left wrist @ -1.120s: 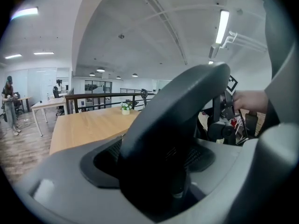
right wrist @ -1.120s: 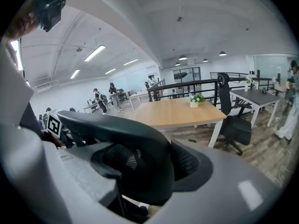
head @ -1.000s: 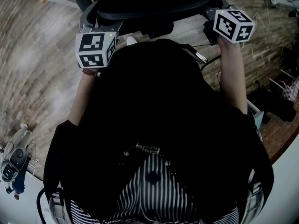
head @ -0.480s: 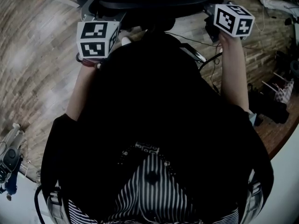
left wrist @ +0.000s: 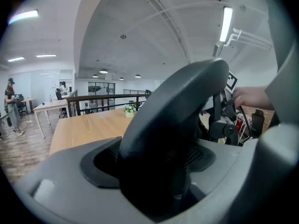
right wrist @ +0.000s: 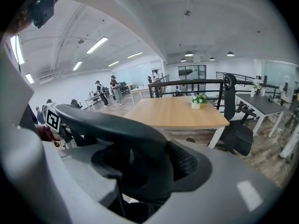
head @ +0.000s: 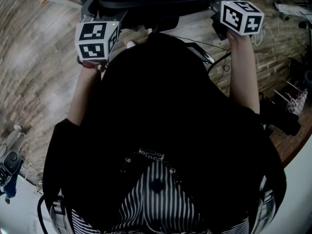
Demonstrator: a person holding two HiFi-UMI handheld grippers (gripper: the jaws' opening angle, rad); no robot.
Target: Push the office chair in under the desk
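Note:
The office chair (head: 161, 1) is black with a grey back frame (head: 90, 11) and stands right in front of me, at the top of the head view. My left gripper (head: 99, 26) is on the left end of the frame's top edge, my right gripper (head: 219, 14) on the right end. In both gripper views the grey back frame (left wrist: 70, 190) (right wrist: 243, 185) fills the bottom and the black headrest (left wrist: 173, 125) (right wrist: 112, 129) looms close. Both grippers seem to clasp the frame, jaws wide; the pads are hidden. The wooden desk (left wrist: 88, 125) (right wrist: 177, 113) lies beyond the chair.
A small potted plant (right wrist: 198, 101) stands on the desk. A second black chair (right wrist: 236, 125) stands to the desk's right. Cables (head: 214, 57) and clutter (head: 287, 111) lie on the wood floor at my right. More desks and people are far off to the left.
Both grippers and the chair's back have shifted a little forward, toward the top of the head view. The floor has slid past beneath me.

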